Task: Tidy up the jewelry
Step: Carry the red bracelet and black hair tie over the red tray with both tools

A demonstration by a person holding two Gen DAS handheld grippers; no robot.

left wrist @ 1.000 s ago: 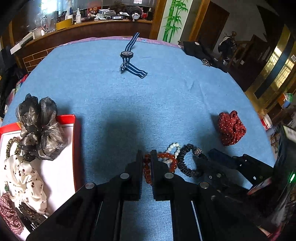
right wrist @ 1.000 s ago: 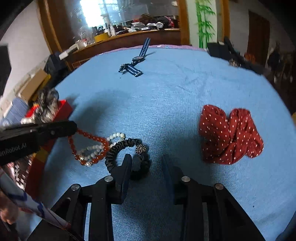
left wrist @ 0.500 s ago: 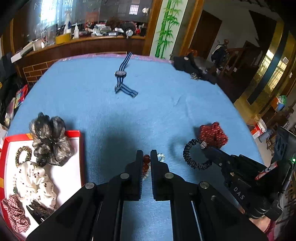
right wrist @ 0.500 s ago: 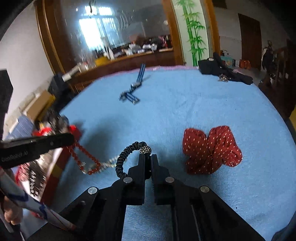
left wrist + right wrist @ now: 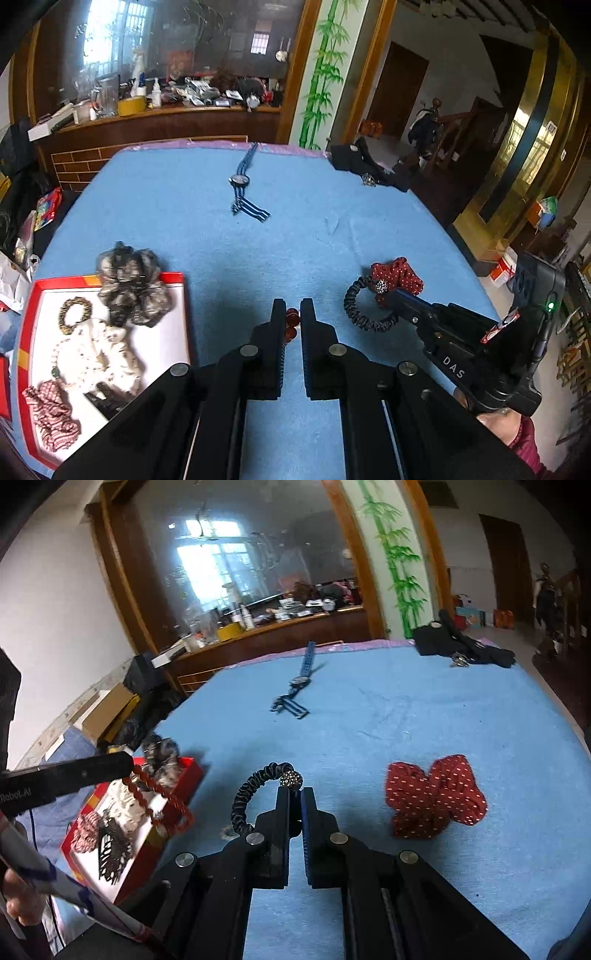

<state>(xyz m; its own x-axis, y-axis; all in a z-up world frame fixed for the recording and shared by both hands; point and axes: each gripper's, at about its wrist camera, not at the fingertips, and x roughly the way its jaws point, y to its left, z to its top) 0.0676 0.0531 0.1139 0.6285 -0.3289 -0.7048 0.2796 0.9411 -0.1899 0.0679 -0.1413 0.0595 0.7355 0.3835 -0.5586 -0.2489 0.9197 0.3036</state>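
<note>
My left gripper (image 5: pixel 292 312) is shut on a red bead bracelet (image 5: pixel 291 325); in the right wrist view the bracelet (image 5: pixel 162 797) hangs from it above the red box (image 5: pixel 186 781). My right gripper (image 5: pixel 295 797) is shut on a black coiled hair tie (image 5: pixel 245 794) with a sparkly bead, held above the blue cloth; it also shows in the left wrist view (image 5: pixel 360 310). The red box (image 5: pixel 27 321) with a white inside holds a grey scrunchie (image 5: pixel 131 286), a white dotted scrunchie, a beaded bracelet and other pieces.
A red polka-dot scrunchie (image 5: pixel 434 799) lies on the blue cloth at the right. A blue striped watch (image 5: pixel 242 182) lies far in the middle. A black item (image 5: pixel 364 168) sits at the far right corner. The table edge (image 5: pixel 465 258) curves at the right.
Both grippers rose from the cloth with their pieces. The right gripper closed on the black hair tie a second ago. The red bracelet now hangs over the box.
</note>
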